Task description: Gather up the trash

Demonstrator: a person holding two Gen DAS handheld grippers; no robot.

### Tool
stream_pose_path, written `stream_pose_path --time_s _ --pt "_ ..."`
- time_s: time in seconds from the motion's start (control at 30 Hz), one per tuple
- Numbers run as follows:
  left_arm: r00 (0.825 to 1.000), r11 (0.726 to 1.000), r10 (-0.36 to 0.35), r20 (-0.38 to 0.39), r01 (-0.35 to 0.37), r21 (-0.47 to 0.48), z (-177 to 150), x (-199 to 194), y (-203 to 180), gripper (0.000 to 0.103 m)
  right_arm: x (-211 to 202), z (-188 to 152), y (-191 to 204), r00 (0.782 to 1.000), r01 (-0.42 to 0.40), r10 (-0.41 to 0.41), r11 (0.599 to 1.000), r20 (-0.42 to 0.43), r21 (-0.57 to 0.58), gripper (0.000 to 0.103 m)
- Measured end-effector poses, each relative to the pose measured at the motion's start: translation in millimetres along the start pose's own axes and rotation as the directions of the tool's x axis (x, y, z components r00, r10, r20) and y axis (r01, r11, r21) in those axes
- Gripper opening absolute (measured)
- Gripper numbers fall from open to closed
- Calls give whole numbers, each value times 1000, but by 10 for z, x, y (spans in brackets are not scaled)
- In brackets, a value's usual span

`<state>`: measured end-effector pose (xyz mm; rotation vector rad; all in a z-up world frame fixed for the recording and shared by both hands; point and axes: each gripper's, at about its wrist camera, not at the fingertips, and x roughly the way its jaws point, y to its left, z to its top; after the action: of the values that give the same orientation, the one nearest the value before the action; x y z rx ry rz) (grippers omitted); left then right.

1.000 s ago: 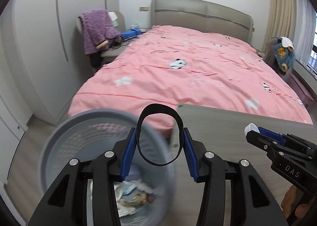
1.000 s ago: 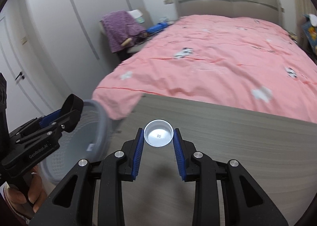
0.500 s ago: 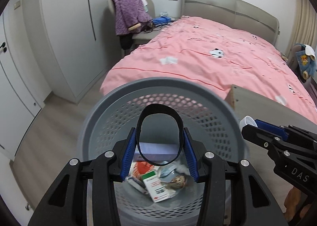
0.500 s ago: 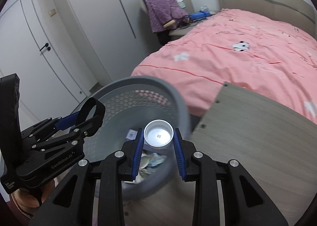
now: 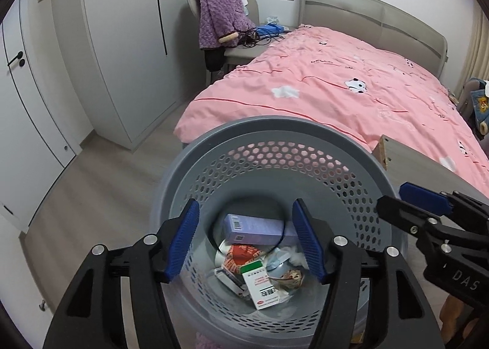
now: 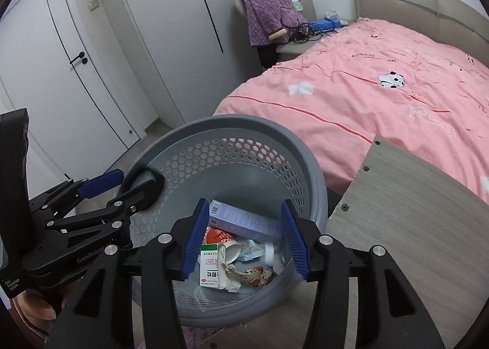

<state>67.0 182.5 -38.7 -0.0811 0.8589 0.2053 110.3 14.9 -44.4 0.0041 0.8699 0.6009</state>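
A grey perforated trash basket [image 5: 275,125] stands below both grippers, with boxes, wrappers and paper in its bottom. My left gripper [image 5: 244,242] hangs over it with its jaws opening. The thin black ring [image 5: 283,228] sits loose and blurred between the pads, touching neither. My right gripper [image 6: 244,239] also hovers over the basket [image 6: 244,122], jaws opening with nothing between them. A small white cup [image 6: 231,252] lies among the trash under it. The right gripper [image 5: 392,197] shows at the right of the left wrist view. The left gripper [image 6: 139,179] shows at the left of the right wrist view.
A grey wooden desk top [image 6: 412,211] adjoins the basket on the right. Behind it is a bed with a pink duvet [image 5: 336,89]. A chair draped with a purple blanket [image 5: 220,18] stands by the wardrobe doors [image 5: 122,43]. A person's hand [image 6: 39,309] holds the left gripper.
Both grippers swung from over the desk to over the basket, then their jaws spread. The cup has left the right pads and the ring has come free of the left pads.
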Motion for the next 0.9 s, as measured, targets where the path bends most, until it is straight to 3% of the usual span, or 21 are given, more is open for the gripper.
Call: stream_pose_path --time_s 0.4,0.9 --pt "1000 999 26 10 -26 -19 -11 -70 46 73 -15 -9 7 1000 12 -12 1000 -3 2 51" --pt "999 999 40 17 -39 -21 -10 -133 54 75 -84 -23 -45 1000 26 -27 1000 15 17 60"
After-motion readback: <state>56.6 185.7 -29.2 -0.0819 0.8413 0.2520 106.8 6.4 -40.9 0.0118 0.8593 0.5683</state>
